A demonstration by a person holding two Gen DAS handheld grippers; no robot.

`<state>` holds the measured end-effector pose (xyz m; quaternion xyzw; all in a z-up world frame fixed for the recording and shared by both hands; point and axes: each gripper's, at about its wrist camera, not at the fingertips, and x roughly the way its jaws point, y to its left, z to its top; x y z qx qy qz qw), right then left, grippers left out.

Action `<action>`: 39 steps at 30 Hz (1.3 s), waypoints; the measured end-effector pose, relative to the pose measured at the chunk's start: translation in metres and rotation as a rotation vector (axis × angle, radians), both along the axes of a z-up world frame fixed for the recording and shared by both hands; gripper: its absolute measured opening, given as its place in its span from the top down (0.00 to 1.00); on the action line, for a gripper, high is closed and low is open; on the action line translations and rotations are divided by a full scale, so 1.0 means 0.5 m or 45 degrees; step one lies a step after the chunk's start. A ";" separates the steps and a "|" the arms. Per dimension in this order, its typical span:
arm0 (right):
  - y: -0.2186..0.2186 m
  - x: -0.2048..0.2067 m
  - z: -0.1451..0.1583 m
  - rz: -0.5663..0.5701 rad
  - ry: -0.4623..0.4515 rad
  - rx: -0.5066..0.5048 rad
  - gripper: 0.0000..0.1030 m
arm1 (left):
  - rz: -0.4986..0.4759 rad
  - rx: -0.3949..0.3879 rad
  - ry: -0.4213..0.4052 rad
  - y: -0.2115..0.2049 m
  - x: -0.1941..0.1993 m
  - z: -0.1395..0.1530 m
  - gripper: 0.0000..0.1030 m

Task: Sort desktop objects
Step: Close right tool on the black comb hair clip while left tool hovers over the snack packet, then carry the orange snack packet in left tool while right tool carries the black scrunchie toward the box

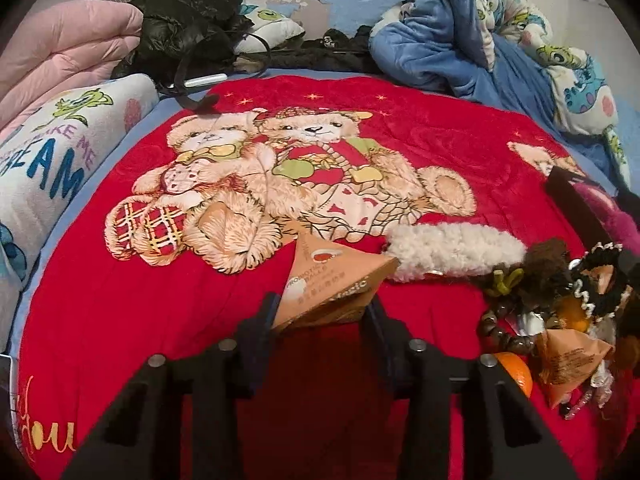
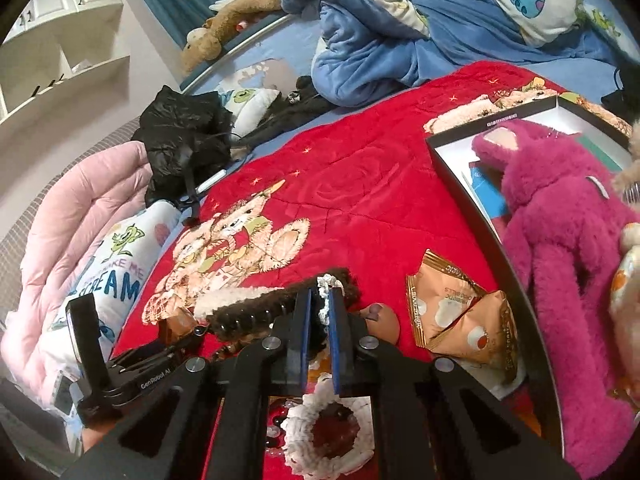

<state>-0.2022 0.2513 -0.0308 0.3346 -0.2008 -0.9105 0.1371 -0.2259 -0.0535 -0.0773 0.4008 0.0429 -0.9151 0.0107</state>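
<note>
An orange snack packet, pyramid-shaped and printed, sits between the two fingers of the left tongs, its near corner wedged at the fingertips while its bulk juts away toward the far side, over the red teddy-bear blanket on the bed; the fingers press on both flanks of the packet, so these tongs are clamped on it. The packet's long edge runs roughly straight ahead of the left tongs, so any carrying move starts from a grip on one corner only, and I judge the hold shallow. Just right of it lies a white fleecy hair band, and beyond that a tangle of brown and black fuzzy hair ties, an orange and a second packet. The right tongs have their blue-lined fingers nearly together, pinched on a dark hair tie with a white crocheted edge at the near end of that pile. To their right lie two more packets, then a black-rimmed box holding a magenta plush toy; the box is nearer the right hand. Where the left packet's underside rests is hidden by the fingers, and the pile beneath the right tongs is too knotted to separate item from item.
</note>
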 end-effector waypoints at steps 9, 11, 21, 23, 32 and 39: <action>0.003 0.008 0.006 0.007 0.011 -0.012 0.92 | -0.007 0.005 0.058 0.000 0.022 0.018 0.70; 0.004 0.011 0.010 0.008 0.022 -0.016 0.92 | -0.013 -0.004 0.084 0.003 0.031 0.025 0.71; -0.003 0.027 0.026 0.036 0.048 -0.038 0.91 | -0.015 -0.022 0.139 0.021 0.069 0.056 0.71; -0.004 0.030 0.028 0.039 0.051 -0.038 0.91 | -0.015 -0.004 0.144 0.024 0.075 0.063 0.71; 0.005 0.054 0.045 0.041 0.074 -0.048 0.91 | -0.085 -0.003 0.174 0.088 0.098 0.086 0.71; 0.045 0.080 0.065 -0.002 0.086 -0.026 0.91 | -0.179 0.033 0.200 0.171 0.113 0.110 0.71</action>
